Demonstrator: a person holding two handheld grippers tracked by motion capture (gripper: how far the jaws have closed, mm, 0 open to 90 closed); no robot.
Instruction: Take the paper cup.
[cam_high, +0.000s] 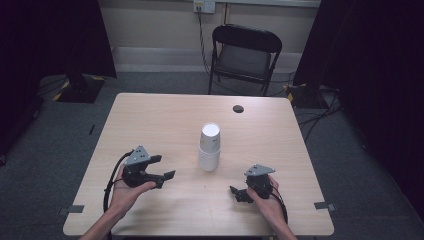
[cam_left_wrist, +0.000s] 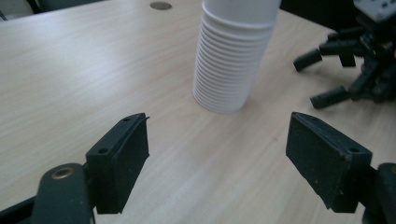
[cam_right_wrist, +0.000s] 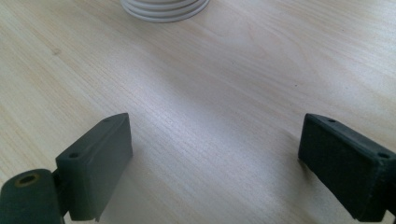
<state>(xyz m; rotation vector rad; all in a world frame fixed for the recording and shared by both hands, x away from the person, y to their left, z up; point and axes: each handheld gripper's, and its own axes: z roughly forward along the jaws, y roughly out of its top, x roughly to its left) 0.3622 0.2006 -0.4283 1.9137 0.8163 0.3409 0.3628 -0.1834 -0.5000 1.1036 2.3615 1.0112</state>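
While both stand wide and empty, left tool (cam_high: 165, 167) faces cups (cam_high: 209, 148).

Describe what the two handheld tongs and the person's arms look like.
Both tongs, left and right, are black, each topped by a grey three-cornered plate. Their jaws end in flat, rectangular black pads with small screw holes. A black cable trails from the left one. The forearms are bare, with no sleeves in sight.
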